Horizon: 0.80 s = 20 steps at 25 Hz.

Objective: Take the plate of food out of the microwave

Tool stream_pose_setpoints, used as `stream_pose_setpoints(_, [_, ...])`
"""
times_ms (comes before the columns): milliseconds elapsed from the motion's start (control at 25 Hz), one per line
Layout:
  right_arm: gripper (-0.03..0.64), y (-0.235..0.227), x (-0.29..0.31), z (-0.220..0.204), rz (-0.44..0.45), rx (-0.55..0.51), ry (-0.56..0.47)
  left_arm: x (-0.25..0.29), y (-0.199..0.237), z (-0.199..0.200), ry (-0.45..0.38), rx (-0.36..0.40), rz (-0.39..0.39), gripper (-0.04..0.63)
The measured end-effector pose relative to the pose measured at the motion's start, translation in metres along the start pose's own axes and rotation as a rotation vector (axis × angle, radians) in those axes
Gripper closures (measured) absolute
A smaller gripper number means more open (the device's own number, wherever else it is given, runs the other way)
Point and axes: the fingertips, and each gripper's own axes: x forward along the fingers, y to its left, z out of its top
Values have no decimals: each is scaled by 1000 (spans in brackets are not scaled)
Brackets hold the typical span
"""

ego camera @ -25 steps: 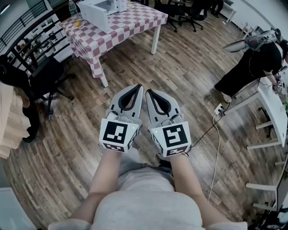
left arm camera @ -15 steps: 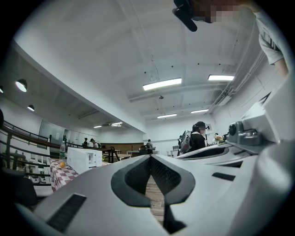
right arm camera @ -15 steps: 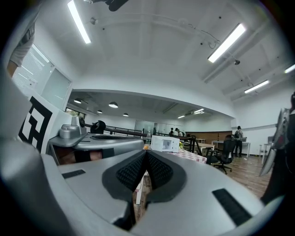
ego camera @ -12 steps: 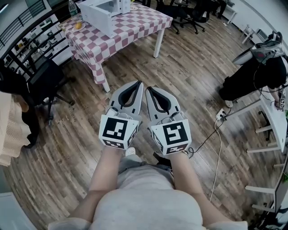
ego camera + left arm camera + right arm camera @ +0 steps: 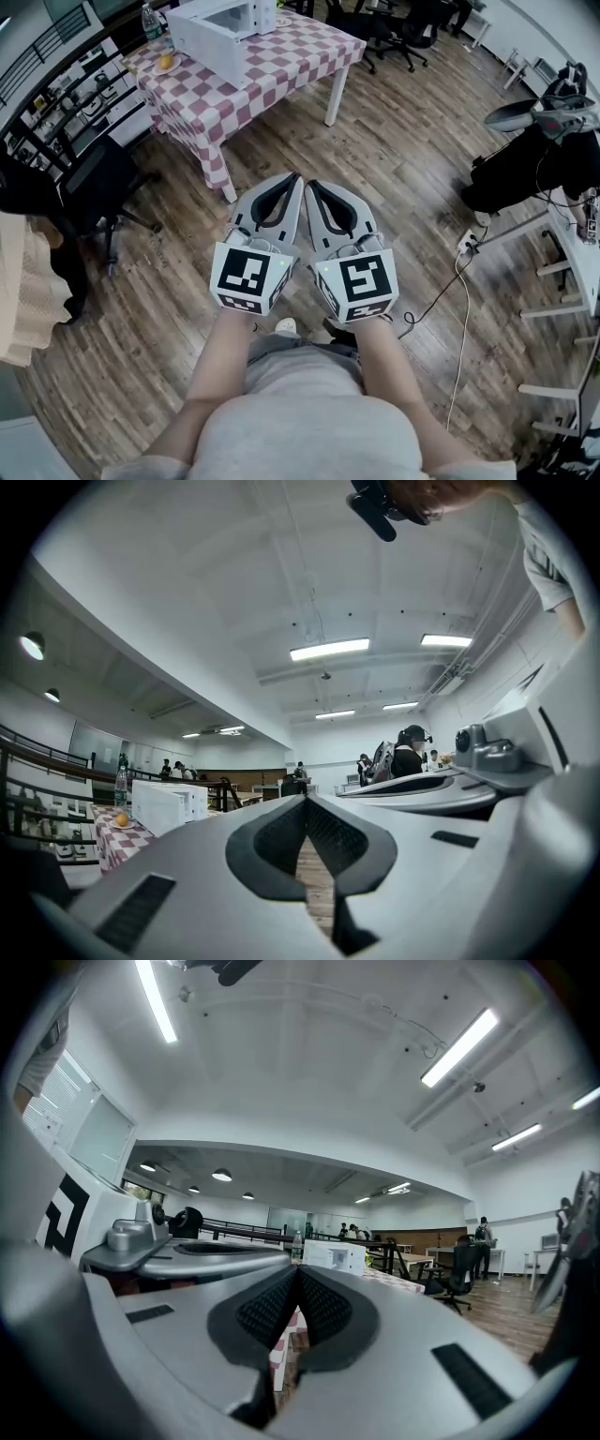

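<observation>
A white microwave point(image 5: 223, 25) stands on a table with a red-and-white checked cloth point(image 5: 253, 80) at the top of the head view, well ahead of both grippers. A small plate with an orange item point(image 5: 166, 63) lies on the cloth to the microwave's left. My left gripper point(image 5: 293, 178) and right gripper point(image 5: 309, 186) are held side by side at chest height over the wooden floor, both shut and empty. The left gripper view shows the microwave point(image 5: 169, 804) and plate point(image 5: 122, 821) far off at the left. In the right gripper view the microwave point(image 5: 335, 1255) lies beyond the shut jaws.
A black office chair point(image 5: 94, 173) stands left of the table, in front of dark shelving point(image 5: 66, 84). A person in black point(image 5: 525, 159) bends over white desks at the right. A power strip and cable point(image 5: 461, 246) lie on the floor. A bottle point(image 5: 150, 17) stands behind the plate.
The table and microwave have shifted down and right in the head view and look nearer. Both grippers stay together, shut and empty.
</observation>
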Motion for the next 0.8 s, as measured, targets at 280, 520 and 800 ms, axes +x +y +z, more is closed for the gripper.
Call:
stream_pose_setpoints(280, [594, 2, 18, -9, -10, -23, 28, 5, 26, -12, -4, -43, 24, 597])
stream_pose_setpoints(520, [592, -5, 31, -20, -13, -17, 45, 18, 38, -21, 5, -53, 27, 597])
stream_pose_setpoints(800, [593, -25, 52, -26, -8, -12, 31, 44, 52, -26, 7, -41, 43, 597])
